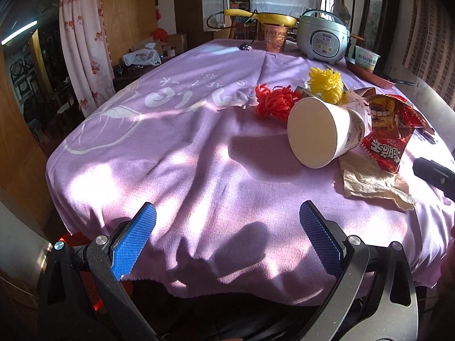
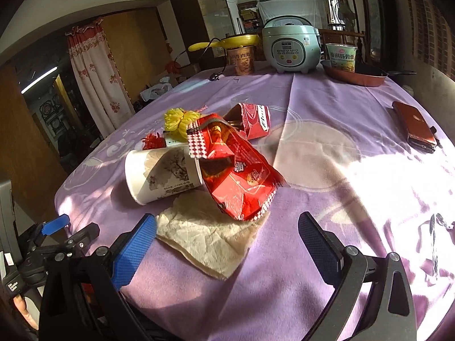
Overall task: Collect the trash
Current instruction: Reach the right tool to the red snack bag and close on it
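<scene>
Where both jaws gape empty: crumpled napkin (image 2: pixel 207 238) just beyond right hand-held gripper (image 2: pixel 227 244); left hand-held gripper (image 1: pixel 227 233) well short.

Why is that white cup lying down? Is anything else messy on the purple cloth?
The white paper cup has tipped onto its side. A torn-open red snack bag leans against it, resting on a crumpled napkin. Red and yellow shredded bundles lie behind them. Nothing looks spilled.

A lilac cloth (image 1: pixel 199 142) covers the desk, with bright sun patches on it. At the far left hangs a white curtain with red flowers (image 1: pixel 82 42) beside wooden panels (image 1: pixel 128 14). A brick wall (image 2: pixel 438 28) stands at the right.
</scene>
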Tool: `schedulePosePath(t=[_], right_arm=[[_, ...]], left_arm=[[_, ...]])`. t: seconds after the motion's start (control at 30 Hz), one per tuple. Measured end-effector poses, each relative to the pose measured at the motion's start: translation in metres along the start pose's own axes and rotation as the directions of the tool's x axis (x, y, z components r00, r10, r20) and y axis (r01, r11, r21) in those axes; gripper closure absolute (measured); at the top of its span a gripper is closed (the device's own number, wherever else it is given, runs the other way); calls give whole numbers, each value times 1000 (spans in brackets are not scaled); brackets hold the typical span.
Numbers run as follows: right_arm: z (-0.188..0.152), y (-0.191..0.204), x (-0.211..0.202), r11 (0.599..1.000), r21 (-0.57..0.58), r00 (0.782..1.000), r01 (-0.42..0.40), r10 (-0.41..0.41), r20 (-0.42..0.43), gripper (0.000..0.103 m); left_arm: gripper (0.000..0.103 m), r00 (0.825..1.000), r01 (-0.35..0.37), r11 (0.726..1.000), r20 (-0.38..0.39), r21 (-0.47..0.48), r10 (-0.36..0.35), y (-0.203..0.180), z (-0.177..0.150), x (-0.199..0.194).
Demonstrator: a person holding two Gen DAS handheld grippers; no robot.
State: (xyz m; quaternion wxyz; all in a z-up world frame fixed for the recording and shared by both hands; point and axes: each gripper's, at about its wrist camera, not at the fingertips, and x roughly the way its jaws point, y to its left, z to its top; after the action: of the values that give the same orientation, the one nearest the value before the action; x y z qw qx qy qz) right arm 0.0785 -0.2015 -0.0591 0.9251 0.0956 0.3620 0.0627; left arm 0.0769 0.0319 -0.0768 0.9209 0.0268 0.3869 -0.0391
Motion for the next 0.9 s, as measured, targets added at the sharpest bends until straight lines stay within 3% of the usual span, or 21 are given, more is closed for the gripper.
schedulePosePath(t=[0.23, 0.3, 0.33, 0.37, 0.5, 0.67, 0.9], right_arm=[[37, -4, 21, 999, -15, 999, 28, -27, 39, 5], [42, -12, 21, 1000, -7, 999, 13, -12, 53, 29], [43, -19, 21, 1000, 12, 999, -18, 18, 47, 66], [44, -26, 20, 998, 40, 998, -49, 47, 48, 68], [37, -48, 10, 994, 88, 995, -63, 55, 85, 71], [32, -62, 1, 992, 113, 994, -51, 39, 106, 69], [25, -73, 1, 989, 136, 993, -64, 49, 111, 68]], left_arm=[[6, 998, 63, 997, -10, 39, -63, -11, 19, 12], [6, 996, 89, 994, -7, 61, -89, -20, 25, 13], [6, 994, 107, 992, -7, 72, -106, -24, 28, 14], [6, 992, 125, 989, -8, 81, -125, -30, 30, 15], [6, 980, 201, 971, -22, 127, -200, -54, 39, 20], [6, 974, 228, 963, -33, 146, -225, -81, 57, 27], [6, 991, 126, 980, -68, 151, -117, -125, 78, 52]])
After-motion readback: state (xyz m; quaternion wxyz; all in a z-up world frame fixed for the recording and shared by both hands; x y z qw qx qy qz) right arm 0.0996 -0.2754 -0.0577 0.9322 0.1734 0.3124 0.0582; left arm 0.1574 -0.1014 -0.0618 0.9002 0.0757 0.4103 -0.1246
